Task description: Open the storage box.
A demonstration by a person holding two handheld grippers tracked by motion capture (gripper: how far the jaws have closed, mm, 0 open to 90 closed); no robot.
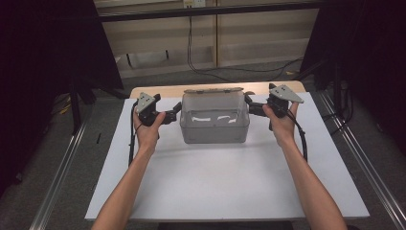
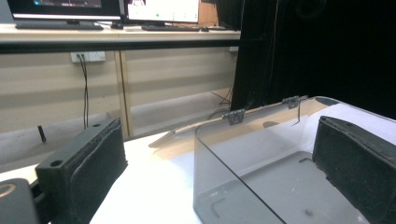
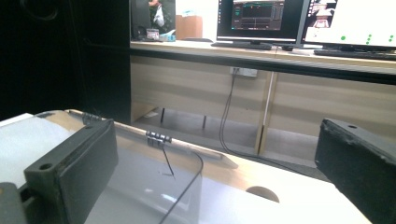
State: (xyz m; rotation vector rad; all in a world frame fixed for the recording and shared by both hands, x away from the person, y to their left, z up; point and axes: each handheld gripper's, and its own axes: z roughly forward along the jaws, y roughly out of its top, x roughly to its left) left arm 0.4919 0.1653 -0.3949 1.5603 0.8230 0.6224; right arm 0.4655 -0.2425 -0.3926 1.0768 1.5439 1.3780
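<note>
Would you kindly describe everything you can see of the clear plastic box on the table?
The clear plastic box is rectangular, with see-through walls, rounded corners and a greyish moulded floor. It looks empty. Its lid is open, folded back on two small dark hinges along the far edge. It stands upright on the white table, toward the far side. Each gripper's open jaws straddle one side wall: left gripper, right gripper.

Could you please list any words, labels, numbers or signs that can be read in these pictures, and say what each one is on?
None can be read.
Monitors on the far desk: graphs, coloured dots and menu bars show, but any text is too small and blurred.
Wall socket: no legible marking.
Clear plastic box: no label visible.
Left tongs and right tongs: no printing visible.
</note>
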